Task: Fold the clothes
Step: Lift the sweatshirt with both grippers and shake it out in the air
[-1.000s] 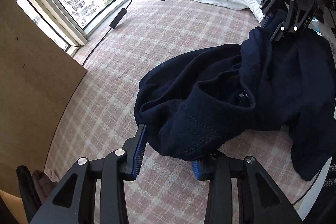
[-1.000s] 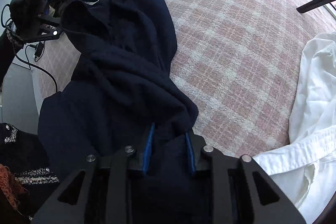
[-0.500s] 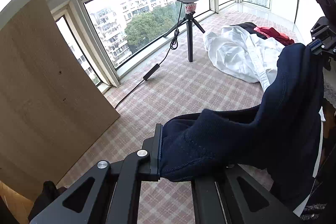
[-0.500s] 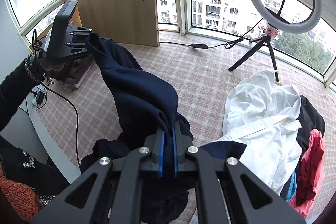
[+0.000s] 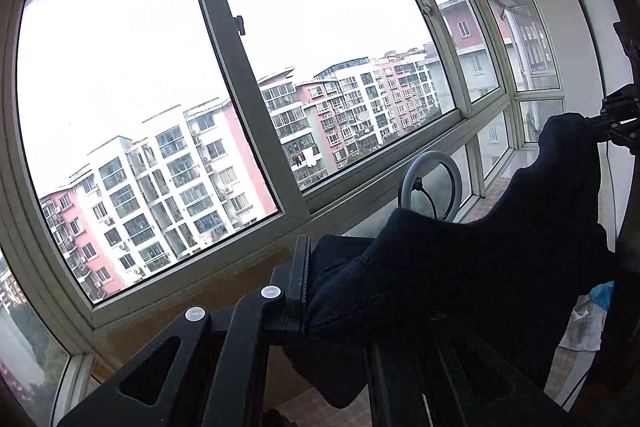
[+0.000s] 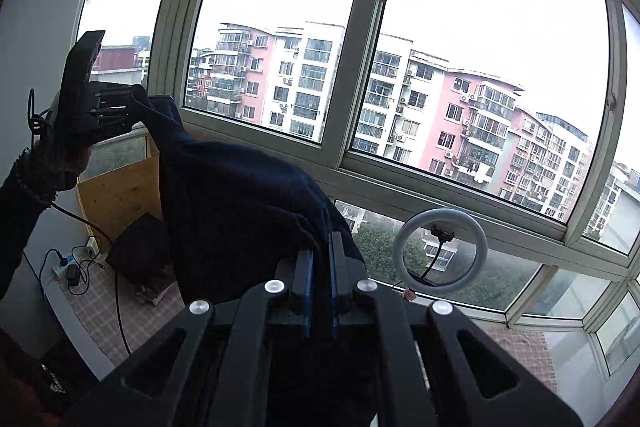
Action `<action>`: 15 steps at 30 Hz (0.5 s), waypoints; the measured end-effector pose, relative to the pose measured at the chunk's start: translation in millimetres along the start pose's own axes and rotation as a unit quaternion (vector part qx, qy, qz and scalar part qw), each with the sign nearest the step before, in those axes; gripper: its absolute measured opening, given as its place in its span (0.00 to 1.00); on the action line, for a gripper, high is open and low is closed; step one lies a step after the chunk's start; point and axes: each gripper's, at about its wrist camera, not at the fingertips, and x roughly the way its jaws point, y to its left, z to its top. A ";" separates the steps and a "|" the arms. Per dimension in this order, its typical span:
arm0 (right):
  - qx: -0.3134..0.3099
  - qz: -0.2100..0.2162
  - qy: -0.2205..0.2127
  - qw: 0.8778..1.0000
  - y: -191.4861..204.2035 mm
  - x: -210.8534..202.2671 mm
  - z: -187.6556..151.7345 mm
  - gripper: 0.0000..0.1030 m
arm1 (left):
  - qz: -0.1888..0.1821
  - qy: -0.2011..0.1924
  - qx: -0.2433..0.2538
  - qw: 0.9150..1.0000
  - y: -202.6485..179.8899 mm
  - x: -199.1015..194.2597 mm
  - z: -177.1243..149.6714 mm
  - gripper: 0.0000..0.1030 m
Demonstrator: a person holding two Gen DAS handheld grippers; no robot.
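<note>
A navy garment hangs stretched in the air between both grippers. In the left wrist view my left gripper is shut on a thick bunch of it; the cloth hides the right finger. My right gripper pinches the far upper corner at the right edge. In the right wrist view my right gripper is shut on the navy garment, blue pads pressed close. The left gripper holds the other end high at the left, carried by a dark-sleeved arm.
A big window fills both views. A ring light stands below it. A wooden board, a dark bag and a power strip with cables sit on the checked floor at the left. Pale cloth lies lower right.
Both grippers have swung up with the garment, lifting it off the checked floor. The views now face the window instead of the floor and the white clothes.
</note>
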 end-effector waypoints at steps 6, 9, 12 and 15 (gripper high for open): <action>-0.025 0.018 -0.053 0.998 16.6 -50.5 38.1 0.06 | 0.077 0.010 0.000 0.997 0.7 -63.6 41.9 0.05; -0.038 0.013 -0.058 0.998 21.8 -58.7 47.3 0.06 | 0.107 0.019 0.009 0.994 -4.4 -75.4 52.8 0.05; -0.056 -0.004 -0.047 0.997 27.2 -44.9 43.6 0.06 | 0.104 0.046 0.001 0.994 -5.7 -59.2 47.7 0.05; -0.050 0.003 -0.016 0.999 31.1 -6.0 18.3 0.06 | 0.084 0.083 0.010 0.993 -14.6 -28.9 15.8 0.05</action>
